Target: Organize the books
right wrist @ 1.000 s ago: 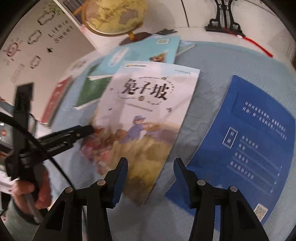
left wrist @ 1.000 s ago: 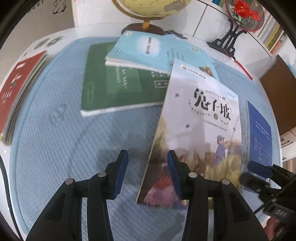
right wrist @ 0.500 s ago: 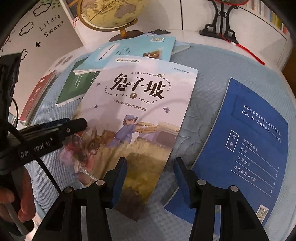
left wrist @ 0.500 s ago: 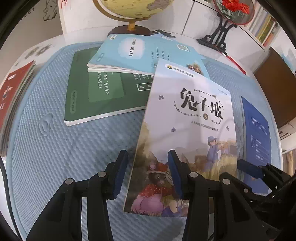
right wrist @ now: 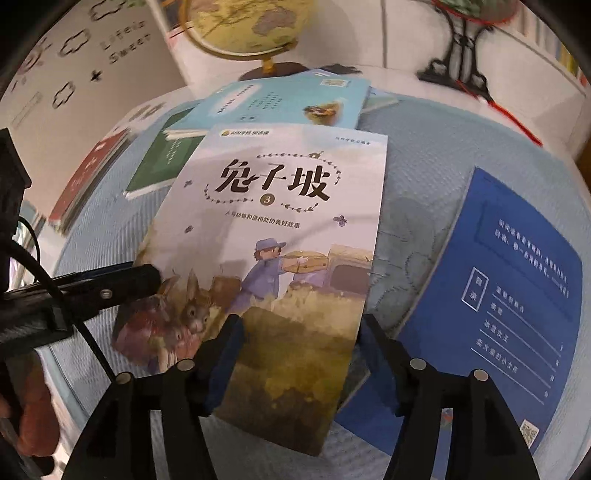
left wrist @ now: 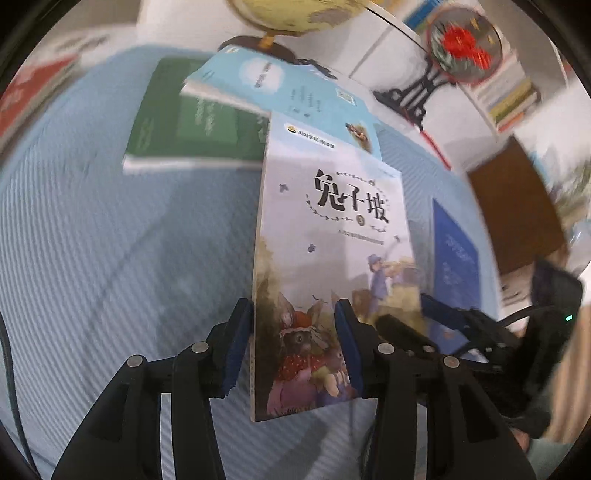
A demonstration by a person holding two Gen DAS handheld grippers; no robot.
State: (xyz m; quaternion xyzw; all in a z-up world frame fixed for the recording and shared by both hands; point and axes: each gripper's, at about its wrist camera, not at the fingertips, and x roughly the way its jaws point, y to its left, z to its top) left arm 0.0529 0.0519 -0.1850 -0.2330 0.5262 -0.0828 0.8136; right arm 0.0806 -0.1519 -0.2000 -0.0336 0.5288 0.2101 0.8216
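Observation:
The illustrated rabbit storybook (left wrist: 332, 236) lies tilted, its near end raised off the blue mat (left wrist: 110, 240). My left gripper (left wrist: 293, 328) is open, its two fingers on either side of the book's near left corner. My right gripper (right wrist: 301, 347) is open too, straddling the near right part of the same book (right wrist: 280, 229). A dark blue book (right wrist: 509, 295) lies flat to the right. A light blue book (left wrist: 288, 92) rests on a green book (left wrist: 192, 125) at the back.
A red book (right wrist: 88, 177) lies at the mat's left edge. A globe (right wrist: 251, 26) and a black stand with a red ornament (left wrist: 461, 40) stand behind the books. A white wall and shelves are at the back.
Both grippers have moved forward onto the storybook. Its near end has risen from the mat and it has turned straighter. The left view is blurred by motion.

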